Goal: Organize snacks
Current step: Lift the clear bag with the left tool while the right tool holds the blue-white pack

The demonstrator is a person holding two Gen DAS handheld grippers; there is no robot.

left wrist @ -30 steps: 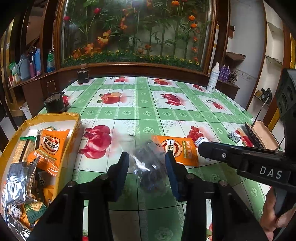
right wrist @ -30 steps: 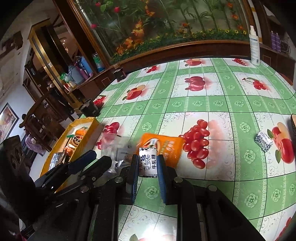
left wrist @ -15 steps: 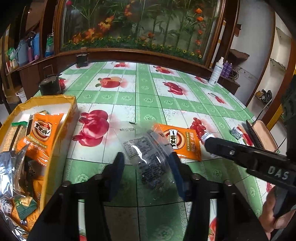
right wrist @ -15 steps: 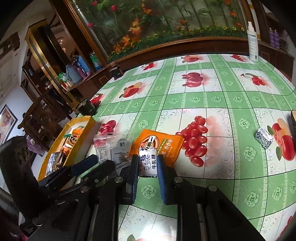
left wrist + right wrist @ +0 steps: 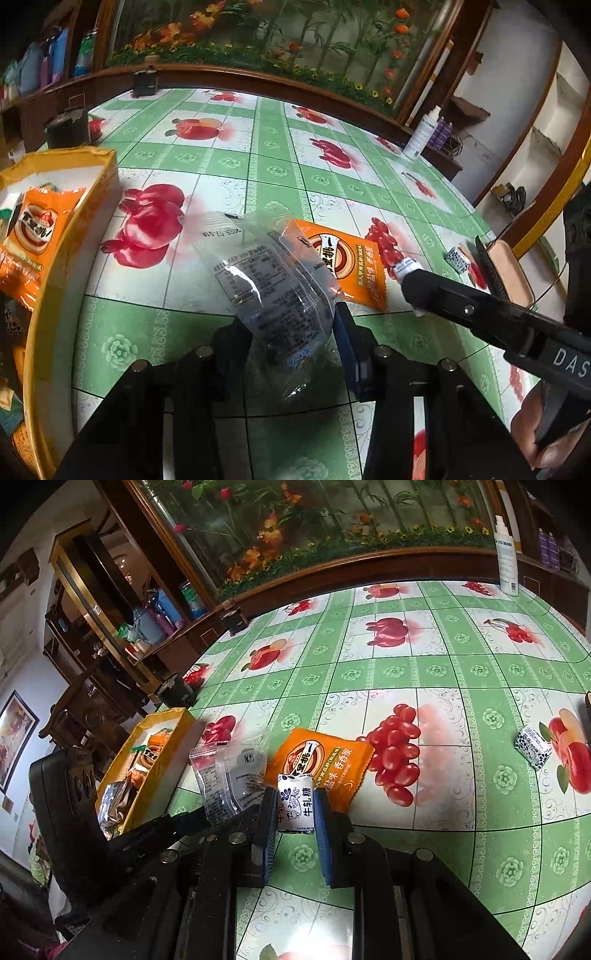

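Observation:
My left gripper is shut on a clear plastic snack packet with dark contents, held up above the table; it also shows in the right wrist view. My right gripper is shut on a small white nougat candy with blue print, and it reaches in from the right in the left wrist view. An orange snack packet lies flat on the table just beyond both grippers. A yellow box with several snack packets stands at the left.
A second small white candy lies at the right, next to an open glasses case. A white spray bottle stands at the far right edge. Two dark pots stand at the far left.
My left gripper has closed on the clear packet and lifted it off the table, tilting it upright. My right gripper keeps its hold on the candy and has hardly moved.

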